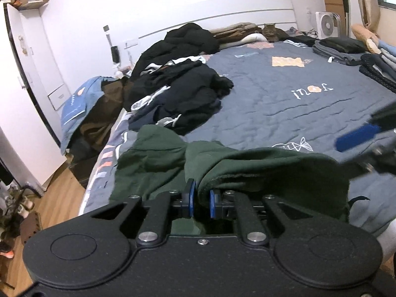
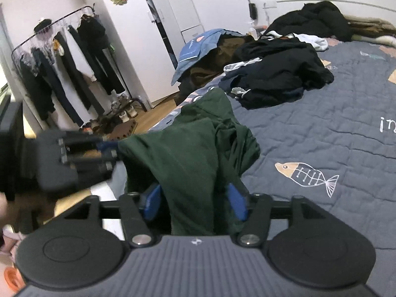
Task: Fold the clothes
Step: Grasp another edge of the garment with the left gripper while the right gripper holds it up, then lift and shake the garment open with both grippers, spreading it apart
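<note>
The left gripper (image 1: 200, 199) has its blue pads drawn close together, pinching a hem of the dark green garment (image 1: 247, 165), which spills forward from the jaws toward twelve o'clock and sags onto the near edge of the bed. The right gripper (image 2: 193, 201) stands with its jaws wider apart and a thick fold of the same green cloth bunched between the blue fingers (image 2: 237, 201); the pads seem to press on it, though the cloth hides the contact. In the right wrist view the left gripper shows blurred at nine o'clock, touching the garment's corner. Beyond the garment lies the grey-blue quilt (image 1: 284, 104) with fish prints. At eleven o'clock sits a heap of dark unfolded clothes (image 1: 188, 99); at two o'clock, well apart, folded stacks (image 1: 346, 49). A cat (image 1: 272, 33) rests by the headboard.
</note>
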A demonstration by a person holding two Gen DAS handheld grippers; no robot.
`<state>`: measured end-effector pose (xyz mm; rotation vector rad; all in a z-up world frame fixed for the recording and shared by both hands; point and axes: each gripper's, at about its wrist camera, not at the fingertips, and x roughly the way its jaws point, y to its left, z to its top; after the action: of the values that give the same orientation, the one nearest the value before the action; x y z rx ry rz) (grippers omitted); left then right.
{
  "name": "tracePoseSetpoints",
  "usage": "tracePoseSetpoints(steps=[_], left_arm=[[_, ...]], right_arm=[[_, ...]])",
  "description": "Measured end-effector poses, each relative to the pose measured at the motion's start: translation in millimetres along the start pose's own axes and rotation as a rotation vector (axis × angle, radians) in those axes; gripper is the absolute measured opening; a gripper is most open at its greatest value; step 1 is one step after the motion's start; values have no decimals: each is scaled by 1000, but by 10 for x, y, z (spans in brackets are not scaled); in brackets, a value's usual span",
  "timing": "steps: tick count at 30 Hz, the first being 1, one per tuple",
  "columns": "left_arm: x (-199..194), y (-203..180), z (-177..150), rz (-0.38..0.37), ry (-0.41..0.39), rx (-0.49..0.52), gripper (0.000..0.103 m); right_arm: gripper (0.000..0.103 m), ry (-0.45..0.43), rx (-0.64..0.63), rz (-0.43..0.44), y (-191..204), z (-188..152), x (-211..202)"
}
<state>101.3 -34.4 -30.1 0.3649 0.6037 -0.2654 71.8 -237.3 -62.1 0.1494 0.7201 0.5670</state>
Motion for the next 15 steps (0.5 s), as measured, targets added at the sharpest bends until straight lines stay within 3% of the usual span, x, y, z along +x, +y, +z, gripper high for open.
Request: tracePoseSetpoints(steps=[6,15], left_arm=[[-114,103,-39,8,9,-27,12],[-93,110,-13,17,17,-41,12]], right_arm=[[70,0,-135,-26,50,-372,-4],[70,78,-133,12,-76,-750,281]])
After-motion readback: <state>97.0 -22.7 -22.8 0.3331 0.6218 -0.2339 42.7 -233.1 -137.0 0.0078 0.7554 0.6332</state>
